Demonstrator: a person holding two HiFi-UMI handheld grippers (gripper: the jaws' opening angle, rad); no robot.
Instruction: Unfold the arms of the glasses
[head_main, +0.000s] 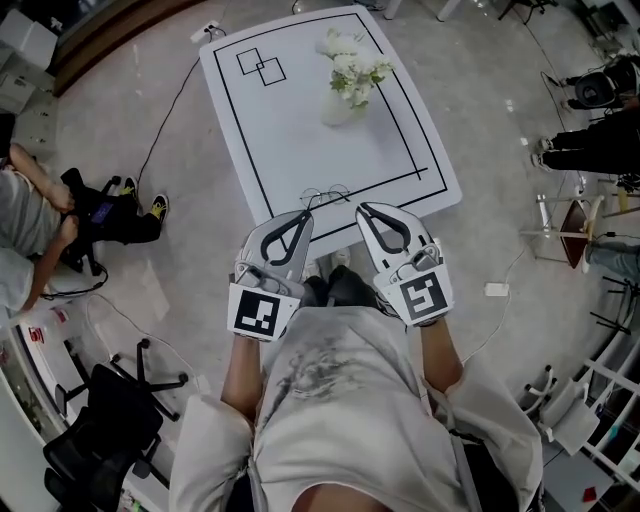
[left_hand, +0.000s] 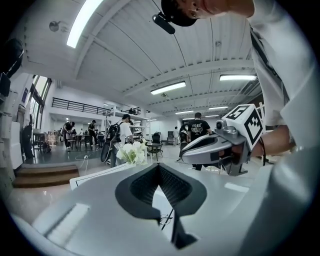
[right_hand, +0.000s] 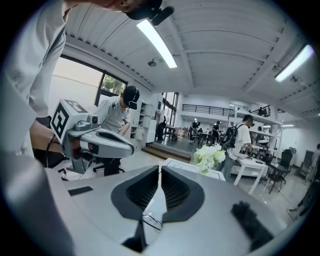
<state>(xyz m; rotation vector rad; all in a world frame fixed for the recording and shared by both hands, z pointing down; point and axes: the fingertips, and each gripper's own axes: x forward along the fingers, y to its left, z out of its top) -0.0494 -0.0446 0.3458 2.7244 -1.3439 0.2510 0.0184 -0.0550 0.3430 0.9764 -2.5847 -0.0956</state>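
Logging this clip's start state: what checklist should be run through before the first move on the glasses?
1. Thin wire-framed glasses lie on the white rectangular table, near its front edge: ok.
2. Left tool carries nothing: ok, jaws together and empty.
3. Right tool carries nothing: ok, jaws together and empty.
4. Jaws opened for a grasp: not ok, both are shut.
5. Glasses arms folded or unfolded: cannot tell, too small in every view.
6. Vase of white flowers apart from the glasses: ok, it stands toward the far end.
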